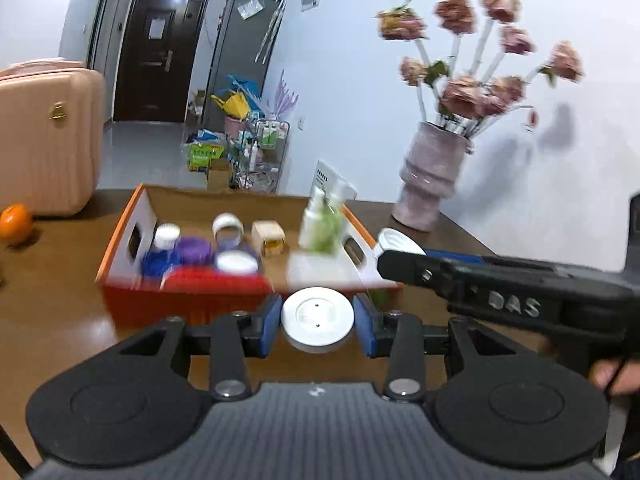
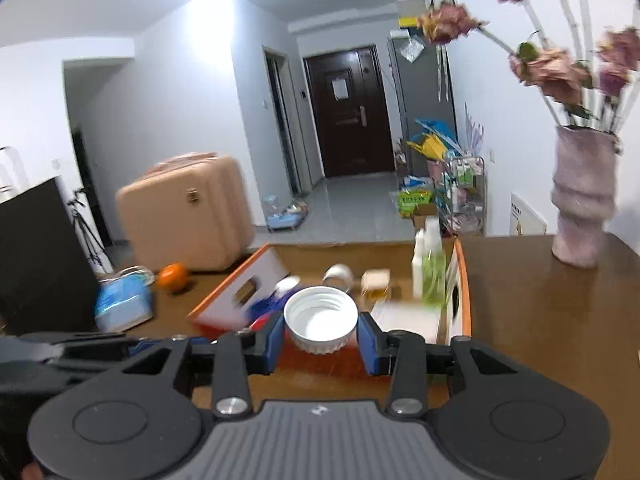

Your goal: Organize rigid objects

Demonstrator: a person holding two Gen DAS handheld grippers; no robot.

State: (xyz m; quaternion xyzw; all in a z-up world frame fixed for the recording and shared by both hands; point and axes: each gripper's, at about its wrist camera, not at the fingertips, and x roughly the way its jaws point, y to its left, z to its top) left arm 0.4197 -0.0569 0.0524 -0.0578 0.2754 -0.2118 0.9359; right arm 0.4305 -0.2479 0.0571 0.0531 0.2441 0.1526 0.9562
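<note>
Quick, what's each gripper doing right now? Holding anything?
Left gripper: closed on a white lid.
Right gripper: closed on a white threaded cap, hollow side up.

Right gripper [image 2: 321,334] fingers clamping upturned white lid [image 2: 320,319], orange-rimmed box [image 2: 463,280] just beyond

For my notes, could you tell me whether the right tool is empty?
No, the right tool grips a white lid, threaded side up.

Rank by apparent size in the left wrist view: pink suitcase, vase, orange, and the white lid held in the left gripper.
1. pink suitcase, though cropped by the frame edge
2. vase
3. white lid, enlarged by its nearness to the camera
4. orange
</note>
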